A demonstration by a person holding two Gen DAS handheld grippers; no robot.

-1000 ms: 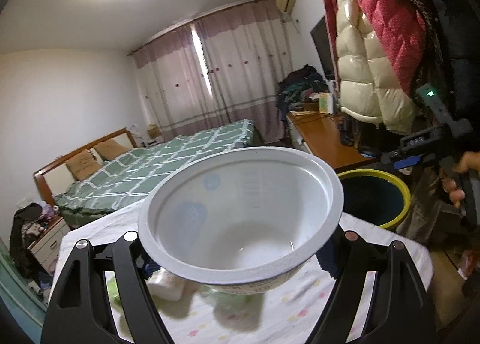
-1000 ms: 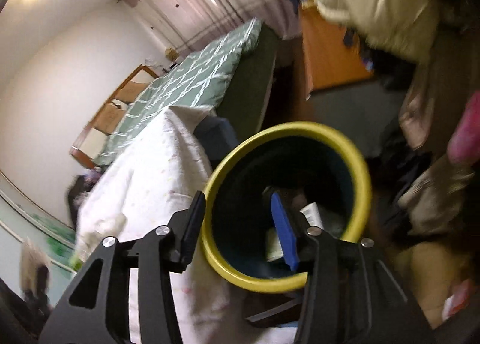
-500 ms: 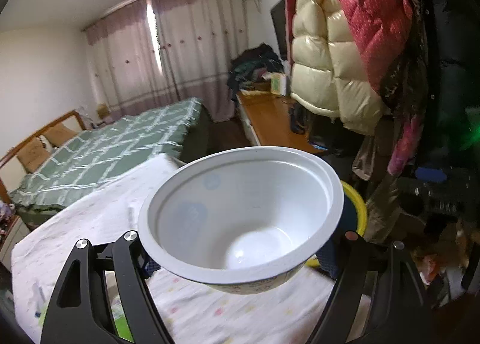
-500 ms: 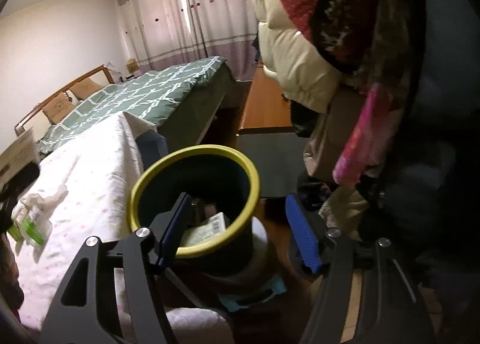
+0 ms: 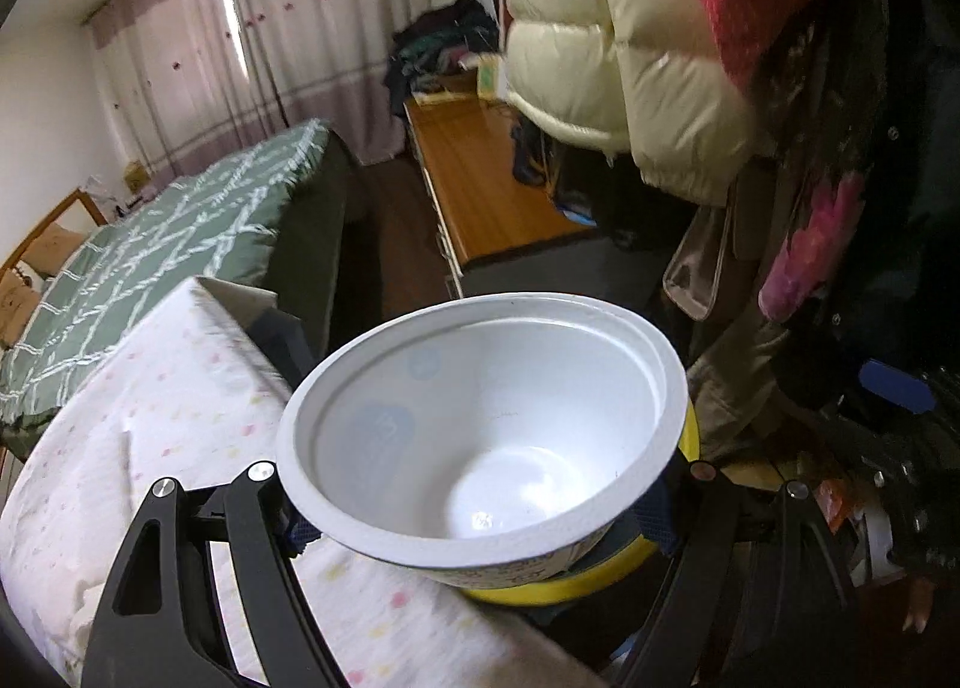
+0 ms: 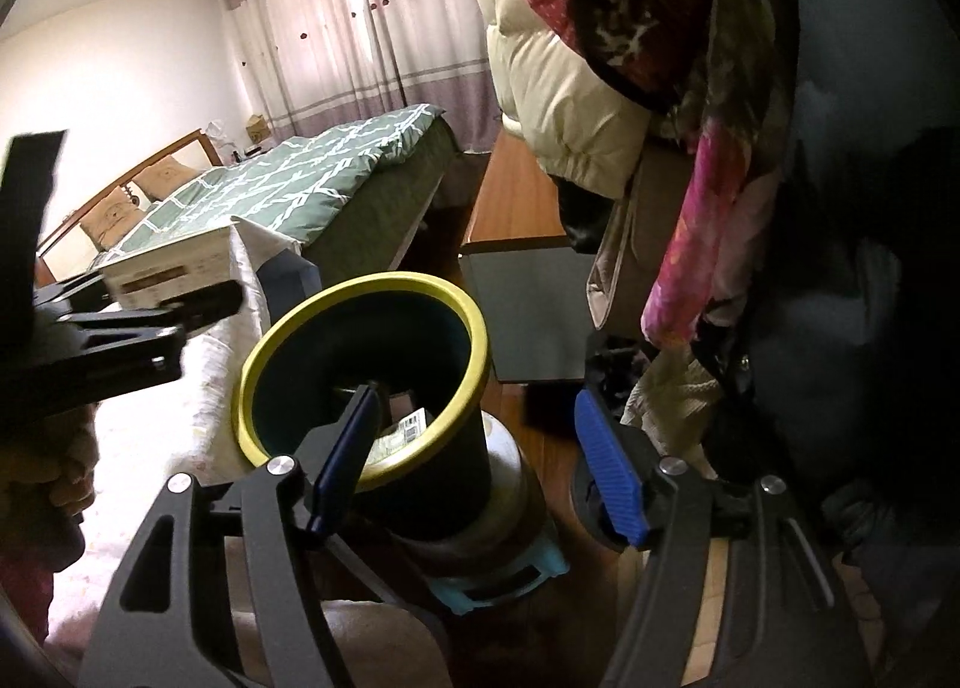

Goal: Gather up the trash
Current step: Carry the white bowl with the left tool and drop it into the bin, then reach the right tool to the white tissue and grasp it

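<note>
My left gripper (image 5: 480,526) is shut on a white disposable bowl (image 5: 486,430), empty and tilted towards me. The bowl hangs over the table's edge and partly over a dark bin with a yellow rim (image 5: 558,586). In the right wrist view the bin (image 6: 372,283) stands on the floor beside the table, with a barcoded wrapper (image 6: 408,424) inside. The bowl (image 6: 168,268) comes in from the left, short of the rim. My right gripper (image 6: 480,448) hovers at the bin's near right side. Its jaws are opening and nothing is between them.
A table with a white dotted cloth (image 5: 150,418) lies left of the bin. Behind it are a bed with a green quilt (image 6: 336,172) and a wooden desk (image 5: 480,184). Hanging coats (image 6: 690,88) crowd the right. A grey box (image 6: 528,316) sits on the floor past the bin.
My left gripper carried the bowl to the right, from over the table to the bin's edge. My right gripper drew back from over the bin's opening and its jaws widened.
</note>
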